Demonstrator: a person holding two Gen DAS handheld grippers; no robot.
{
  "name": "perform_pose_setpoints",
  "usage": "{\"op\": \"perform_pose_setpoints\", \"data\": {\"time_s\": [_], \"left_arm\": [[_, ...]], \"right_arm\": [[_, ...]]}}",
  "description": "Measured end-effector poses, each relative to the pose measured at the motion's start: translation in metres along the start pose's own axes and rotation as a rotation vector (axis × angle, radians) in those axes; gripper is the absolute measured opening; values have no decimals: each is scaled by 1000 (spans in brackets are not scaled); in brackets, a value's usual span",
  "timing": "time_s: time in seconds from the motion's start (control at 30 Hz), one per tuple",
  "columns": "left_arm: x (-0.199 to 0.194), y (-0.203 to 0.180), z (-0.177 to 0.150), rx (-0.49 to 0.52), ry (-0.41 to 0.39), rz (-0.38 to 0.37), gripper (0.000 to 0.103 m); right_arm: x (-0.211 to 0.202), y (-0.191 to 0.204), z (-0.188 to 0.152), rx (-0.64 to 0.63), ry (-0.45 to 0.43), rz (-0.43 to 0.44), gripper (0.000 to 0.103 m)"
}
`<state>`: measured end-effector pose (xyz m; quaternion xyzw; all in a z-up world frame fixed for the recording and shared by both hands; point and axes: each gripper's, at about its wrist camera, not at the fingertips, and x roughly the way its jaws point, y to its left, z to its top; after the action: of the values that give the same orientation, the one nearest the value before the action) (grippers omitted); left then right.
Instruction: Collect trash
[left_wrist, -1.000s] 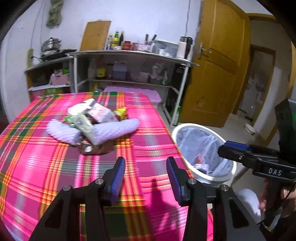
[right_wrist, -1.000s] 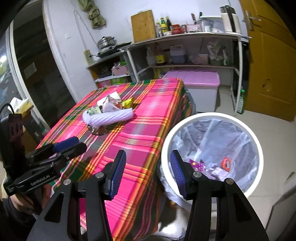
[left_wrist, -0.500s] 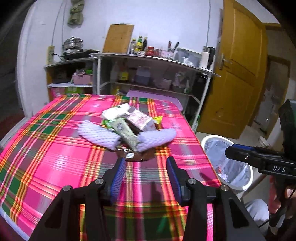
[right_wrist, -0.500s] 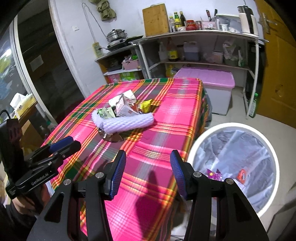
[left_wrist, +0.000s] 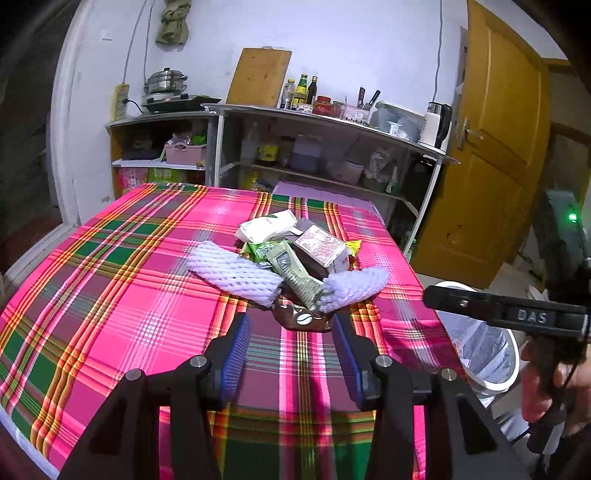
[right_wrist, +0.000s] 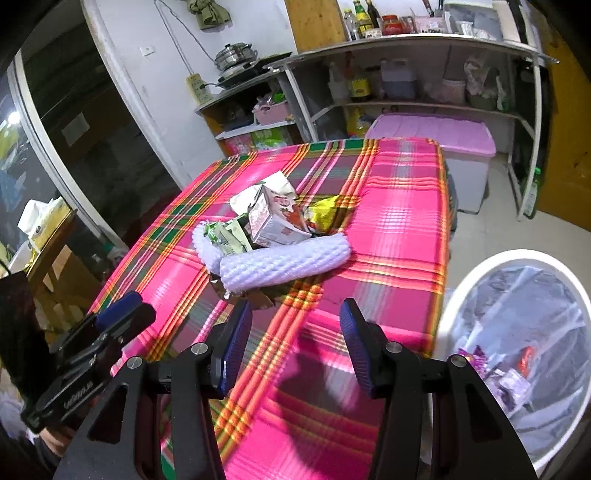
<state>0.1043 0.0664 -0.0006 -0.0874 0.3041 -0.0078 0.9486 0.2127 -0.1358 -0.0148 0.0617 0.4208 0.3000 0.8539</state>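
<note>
Here: left gripper (left_wrist: 291, 345) fingers spread, right gripper (right_wrist: 295, 343) fingers spread; white foam-net sleeves (left_wrist: 236, 275) flank crinkly wrappers (left_wrist: 295, 275).

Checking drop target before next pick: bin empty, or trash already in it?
Not empty. The white bin holds a few wrappers at the bottom of its clear liner; most of its depth is unfilled.
</note>
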Motion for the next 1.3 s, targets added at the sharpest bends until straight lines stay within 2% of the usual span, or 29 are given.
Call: {"op": "perform_pose_setpoints", "data": {"time_s": [0.27,0.47,0.7,0.77,0.8,0.83,0.87,1.13,1.3], "left_arm": [[5,12,-1,-18,3,-8,46],[11,22,-1,-33,11,-14,46],[17,31,-3,-48,22,-18,46],[18,32,-4,-52,26,-18,46],[18,33,-4,-54,27,-17,46],[19,33,-5,-55,29,-18,46],[20,34,-5,-56,31,-18,46],[26,29,-1,-57,43,-43,46],[41,19,4,-56,75,-83,46]], "right_arm": [[28,4,16,34,30,29,51],[53,-7,27,144,70,40,51],[73,-23,30,275,101,101,51],[73,-26,28,288,96,129,29],[73,-25,27,290,96,139,26],[72,-25,27,287,92,140,18],[71,-24,27,282,86,141,14],[47,-18,23,224,30,136,5],[31,-29,16,208,4,116,4]]}}
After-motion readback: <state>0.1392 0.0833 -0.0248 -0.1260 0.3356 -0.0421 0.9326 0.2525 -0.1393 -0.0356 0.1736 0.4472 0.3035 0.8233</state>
